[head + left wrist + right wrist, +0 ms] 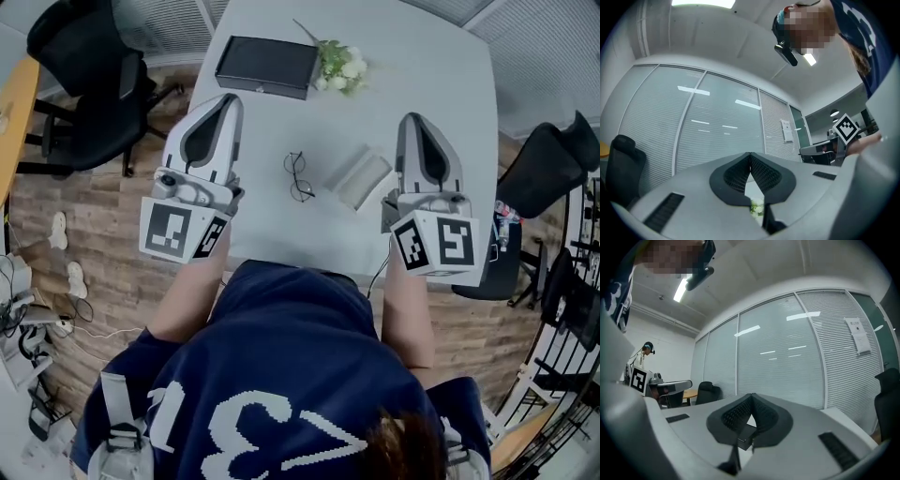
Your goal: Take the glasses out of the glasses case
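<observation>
Left tongs (227, 101): clenched on nothing, hung at 9 o'clock of the glasses (298, 176). Black box (267, 66): sat at 11 o'clock. Glasses: lay on the tabletop (427, 80), outside the glasses case (361, 177) at their 3 o'clock. Flowers (339, 66): 1 o'clock. Right tongs (413, 120): clenched, empty, 3 o'clock of case.

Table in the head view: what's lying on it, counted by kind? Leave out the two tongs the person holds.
glasses: 1
pale case: 1
black box: 1
bunch of flowers: 1
Total: 4
</observation>
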A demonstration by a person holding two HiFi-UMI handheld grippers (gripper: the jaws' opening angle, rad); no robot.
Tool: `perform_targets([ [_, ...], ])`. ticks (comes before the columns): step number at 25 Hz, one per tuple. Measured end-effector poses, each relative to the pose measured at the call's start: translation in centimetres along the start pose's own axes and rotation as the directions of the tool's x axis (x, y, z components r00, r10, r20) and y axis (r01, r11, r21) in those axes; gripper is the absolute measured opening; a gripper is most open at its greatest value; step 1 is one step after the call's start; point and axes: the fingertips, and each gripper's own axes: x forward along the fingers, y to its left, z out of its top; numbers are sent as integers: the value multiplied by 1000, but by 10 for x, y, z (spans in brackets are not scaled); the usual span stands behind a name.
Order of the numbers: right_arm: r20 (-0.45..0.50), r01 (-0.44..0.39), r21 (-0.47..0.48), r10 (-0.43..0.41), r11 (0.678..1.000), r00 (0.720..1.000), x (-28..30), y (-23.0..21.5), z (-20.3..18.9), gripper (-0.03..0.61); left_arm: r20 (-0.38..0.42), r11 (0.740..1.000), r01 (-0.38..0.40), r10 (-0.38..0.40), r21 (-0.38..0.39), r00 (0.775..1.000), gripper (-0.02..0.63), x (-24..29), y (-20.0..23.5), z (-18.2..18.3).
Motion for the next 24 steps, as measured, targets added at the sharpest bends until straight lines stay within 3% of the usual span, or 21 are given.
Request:
perform_targets([
  [9,23,42,0,-42,999,999,-15,-12,8,23,-5,1000,23,-23,-8,1000,14,2,-12,-2],
  [24,44,41,-6,-41,999,998,-19,-8,15,23,-5,1000,24,-24,-11,1000,14,0,-15,-3],
])
